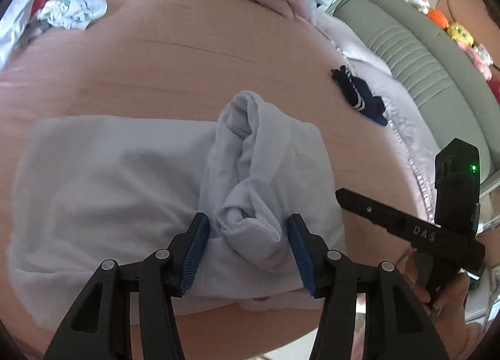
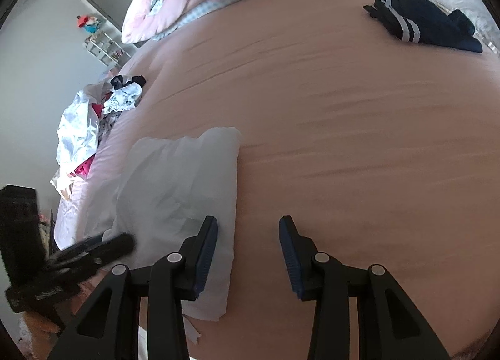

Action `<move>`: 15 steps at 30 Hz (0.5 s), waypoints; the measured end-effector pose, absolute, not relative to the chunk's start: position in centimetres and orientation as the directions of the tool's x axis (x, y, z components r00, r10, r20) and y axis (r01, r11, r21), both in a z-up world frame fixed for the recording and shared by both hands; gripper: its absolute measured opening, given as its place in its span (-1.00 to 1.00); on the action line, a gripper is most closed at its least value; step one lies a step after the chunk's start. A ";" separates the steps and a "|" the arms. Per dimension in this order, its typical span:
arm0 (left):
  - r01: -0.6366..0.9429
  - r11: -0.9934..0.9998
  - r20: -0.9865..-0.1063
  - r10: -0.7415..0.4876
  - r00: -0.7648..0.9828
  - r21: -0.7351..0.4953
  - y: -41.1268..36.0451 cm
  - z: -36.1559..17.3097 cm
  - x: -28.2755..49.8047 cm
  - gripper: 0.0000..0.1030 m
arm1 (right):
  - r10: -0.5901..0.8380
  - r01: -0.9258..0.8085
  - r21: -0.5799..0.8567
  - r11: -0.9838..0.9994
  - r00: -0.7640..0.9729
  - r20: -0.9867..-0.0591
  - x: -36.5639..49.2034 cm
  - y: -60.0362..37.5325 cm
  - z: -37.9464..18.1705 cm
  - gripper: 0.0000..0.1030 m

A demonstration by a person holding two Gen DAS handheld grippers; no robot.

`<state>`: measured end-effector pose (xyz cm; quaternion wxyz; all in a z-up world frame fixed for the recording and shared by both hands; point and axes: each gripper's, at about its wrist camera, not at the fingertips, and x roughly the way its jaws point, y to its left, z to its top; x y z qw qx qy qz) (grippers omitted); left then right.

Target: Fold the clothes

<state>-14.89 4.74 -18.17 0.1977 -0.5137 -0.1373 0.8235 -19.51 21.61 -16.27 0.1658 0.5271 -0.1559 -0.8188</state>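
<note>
Mid-fold: the left gripper (image 1: 248, 247), jaws apart, straddles a bunched sleeve on the shirt (image 1: 109, 191); the right gripper (image 2: 248, 256) hangs open, empty. Next, probably pinch and flatten that bunch.

shirt (image 1: 125, 191) on bed (image 1: 187, 56), socks (image 1: 359, 94) behind-r

Bedroom: pink bed (image 2: 343, 141), pillows (image 2: 193, 0)

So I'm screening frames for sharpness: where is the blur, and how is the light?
Left wrist view: soft daylight, pale lilac folded garment slightly soft. Right wrist view: other black gripper motion-smeared, navy striped socks crisp; both views bulge the pink bedsheet.
</note>
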 end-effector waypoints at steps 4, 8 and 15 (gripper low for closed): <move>-0.181 -0.881 -0.758 0.469 -0.454 -0.436 4.1 -17.3 -14.9 -0.67 | -0.428 0.126 0.414 -0.902 -0.390 -0.815 -19.4 21.0 -16.1 -0.21; -0.202 -0.898 -0.727 0.435 -0.531 -0.390 3.1 -14.4 -13.1 -0.68 | -0.427 0.130 0.411 -0.902 -0.392 -0.815 -19.3 20.8 -15.9 -0.21; -0.121 -0.929 -0.709 0.347 -0.614 -0.351 -2.6 -11.9 -11.0 -0.69 | -0.412 0.239 0.342 -0.909 -0.389 -0.824 -19.0 18.4 -14.0 -0.21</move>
